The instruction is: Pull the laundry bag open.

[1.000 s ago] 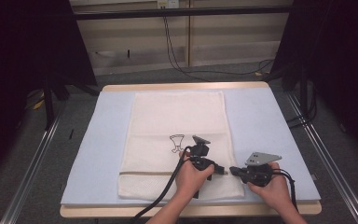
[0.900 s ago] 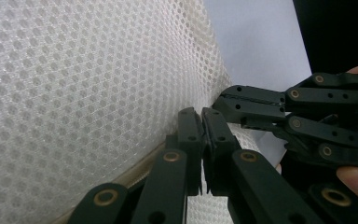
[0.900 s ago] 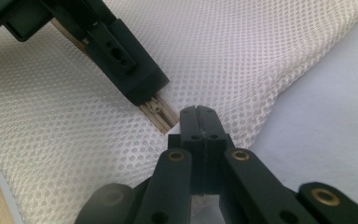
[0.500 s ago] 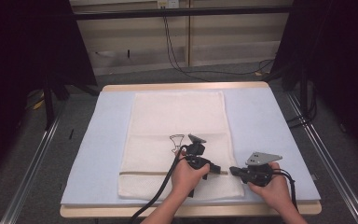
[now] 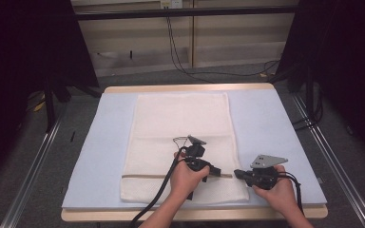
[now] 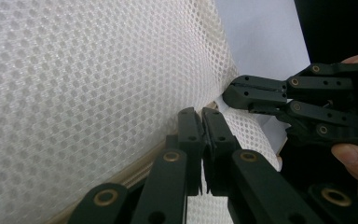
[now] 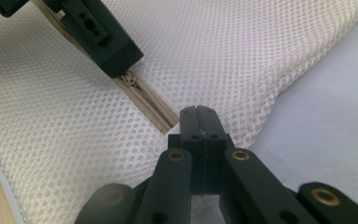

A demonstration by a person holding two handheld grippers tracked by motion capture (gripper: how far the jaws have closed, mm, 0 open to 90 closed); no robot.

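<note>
In the high view, a white mesh bag (image 5: 180, 142) lies flat on a pale blue mat (image 5: 266, 128) that covers the table (image 5: 190, 88). A tan zipper (image 5: 147, 176) runs across the bag near its near edge. The left gripper (image 5: 217, 172) lies low over the zipper's right part and points right, its hand (image 5: 185, 178) wrapped around the body. The right gripper (image 5: 237, 174) sits at the bag's right edge and points left, held by the right hand (image 5: 278, 187). The two tips stand just beside each other. A black cable (image 5: 159, 194) trails from the left gripper toward the table's near edge.

In the left gripper view, the left gripper (image 6: 202, 116) has its jaws pressed together, tips at the zipper (image 6: 140, 168) on the mesh. Whether they pinch the zipper pull cannot be told. The right gripper (image 6: 230, 93) comes in from the right with jaws together at the bag's edge.

In the right gripper view, the right gripper (image 7: 198, 114) is clenched on the bag (image 7: 223, 56) just beside the zipper's (image 7: 149, 100) end, close to the bag's edge. The left gripper (image 7: 116, 58) sits on the zipper farther up, right at the slider. The mat (image 7: 326, 121) shows at the right.
</note>
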